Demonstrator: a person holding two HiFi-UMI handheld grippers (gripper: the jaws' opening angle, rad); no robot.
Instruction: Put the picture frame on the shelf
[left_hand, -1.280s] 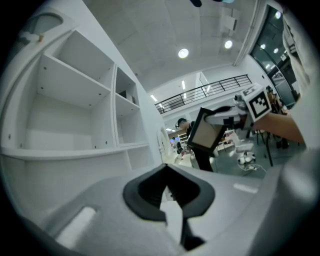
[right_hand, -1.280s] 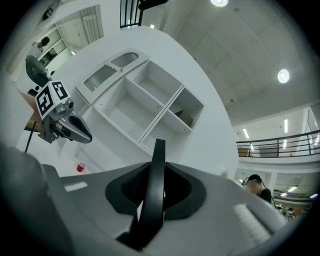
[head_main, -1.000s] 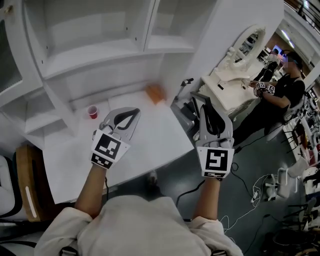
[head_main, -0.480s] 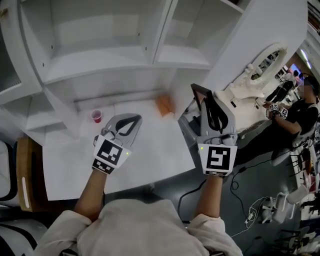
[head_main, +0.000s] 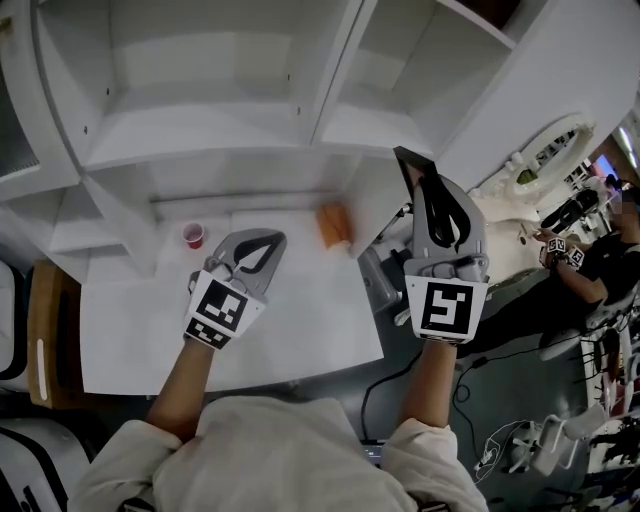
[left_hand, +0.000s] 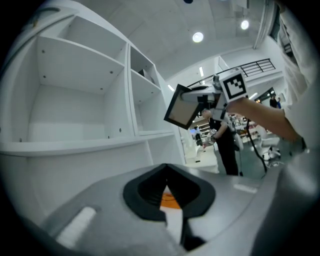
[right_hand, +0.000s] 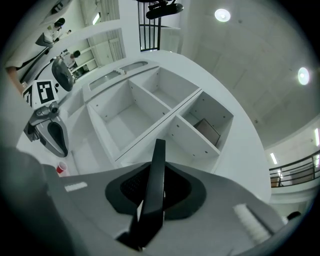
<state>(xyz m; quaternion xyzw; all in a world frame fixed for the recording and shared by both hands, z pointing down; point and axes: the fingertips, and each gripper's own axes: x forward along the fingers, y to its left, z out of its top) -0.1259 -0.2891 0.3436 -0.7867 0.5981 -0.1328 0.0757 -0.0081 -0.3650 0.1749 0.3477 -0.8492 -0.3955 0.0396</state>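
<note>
One red cup (head_main: 193, 235); orange block (head_main: 333, 225) — beneath shelf (head_main: 200, 125)

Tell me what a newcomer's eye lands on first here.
The dark picture frame, gripped edge-on in the right claw and held up before the big white shelf unit, stands out most. Next come the small red cup and the orange object on the white table, near the shut, empty left claw.
</note>
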